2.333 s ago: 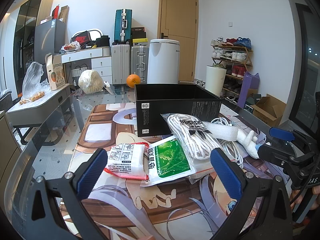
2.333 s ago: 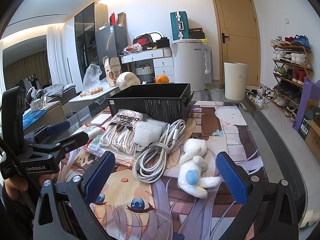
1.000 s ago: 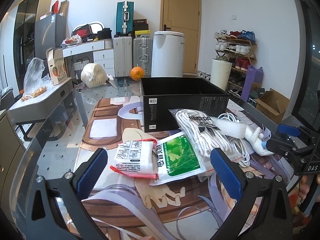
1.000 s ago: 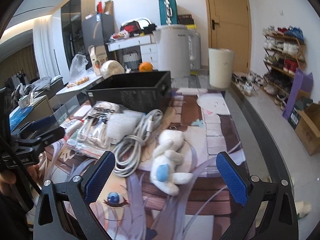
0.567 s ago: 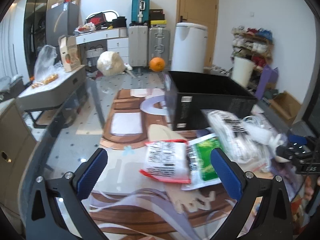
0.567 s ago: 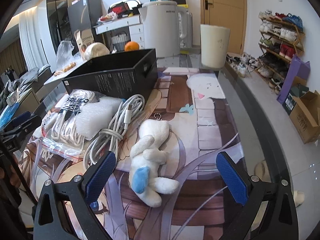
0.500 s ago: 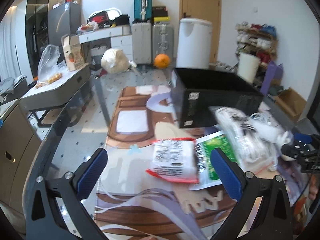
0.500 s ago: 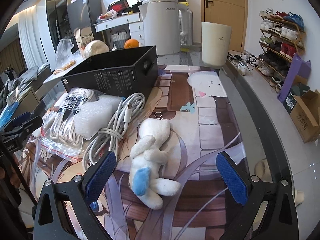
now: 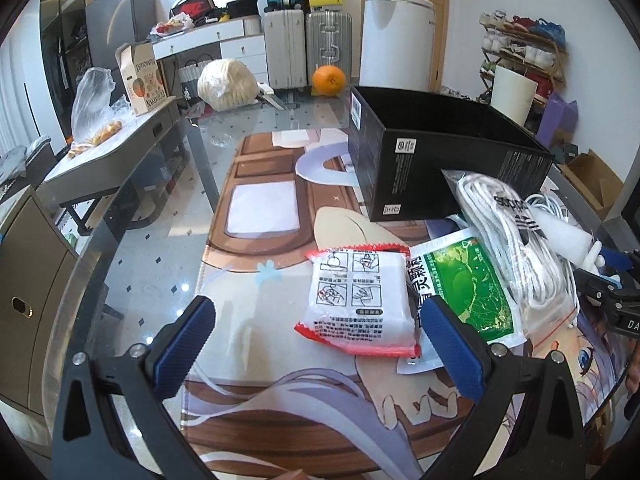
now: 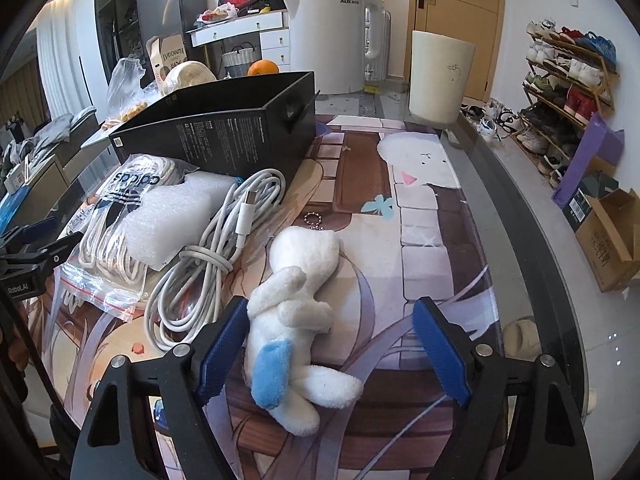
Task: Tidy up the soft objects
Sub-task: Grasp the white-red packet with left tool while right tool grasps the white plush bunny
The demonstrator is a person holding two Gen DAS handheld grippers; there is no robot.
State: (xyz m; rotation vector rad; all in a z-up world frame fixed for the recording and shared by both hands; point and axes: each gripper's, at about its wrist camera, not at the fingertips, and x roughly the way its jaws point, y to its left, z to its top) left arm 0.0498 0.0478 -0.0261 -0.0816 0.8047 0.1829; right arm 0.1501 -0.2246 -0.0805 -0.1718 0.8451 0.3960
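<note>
My left gripper (image 9: 320, 344) is open above the printed mat. A white packet with red edges (image 9: 360, 300) lies between its fingers, close to the right one. A green packet (image 9: 464, 292) partly lies under it. A white plush toy with a blue foot (image 10: 296, 308) lies between the jaws of my right gripper (image 10: 330, 356), which are closing. The left finger (image 10: 220, 356) is at the toy's side and the right finger stands apart from it. Behind are a white cable coil (image 10: 208, 256), a foam piece (image 10: 168, 220), a bag of white laces (image 10: 116, 216) and an open black box (image 10: 224, 132).
The glass table's curved edge (image 10: 532, 240) runs close on the right, with a cardboard box (image 10: 608, 236) and a shoe rack (image 10: 568, 92) on the floor beyond. An orange (image 9: 329, 79) and a white bundle (image 9: 226, 84) sit at the table's far end.
Both grippers tilted down and came closer to the table. The right jaws narrowed around the plush toy. The left view swung left, so the red-edged packet now sits nearer its right finger.
</note>
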